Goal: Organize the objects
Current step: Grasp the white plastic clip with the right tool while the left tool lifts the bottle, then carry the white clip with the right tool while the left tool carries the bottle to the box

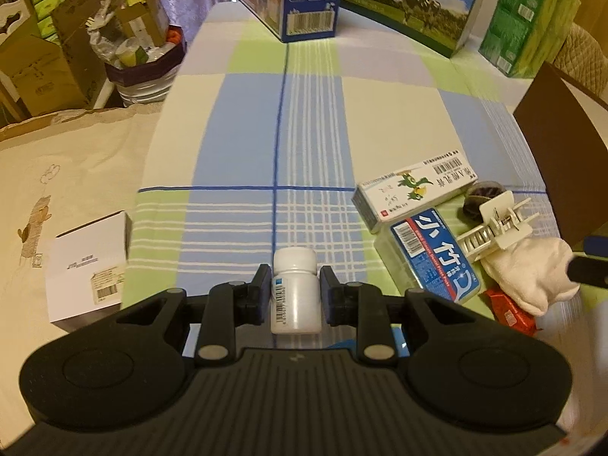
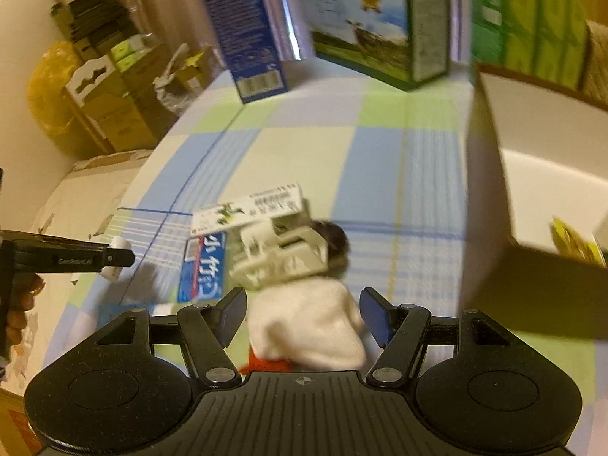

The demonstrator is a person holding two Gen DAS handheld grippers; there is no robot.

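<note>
Pill bottle, white with a barcode label, sits between the pads of my left gripper; the jaws have closed in on its sides, though a thin gap on the right pad leaves me unsure how firm the hold is. It lies lengthwise, cap pointing toward 12 o'clock, low over the checked tablecloth.

My right gripper has its jaws spread wide, straddling a white sock without touching it. At its 12 o'clock a white hair claw clip rests on the sock, with a green-and-white medicine box and a blue floss-pick case just beyond at 11.

My worry with the bottle: a smooth, round plastic body in a loose pinch could roll or slide out if I swing fast. On the right, closing on the sock would likely drag the clip along or tip it off, and the motion blur in that view suggests I am moving too quickly to aim well. A red packet under the sock might snag too.

An open cardboard box stands at the right gripper's 2 o'clock, probably the destination. The cloth is soft and may bunch. Milk cartons and green tissue packs line the far edge; cartons and a full bin crowd the room at 10 o'clock.
</note>
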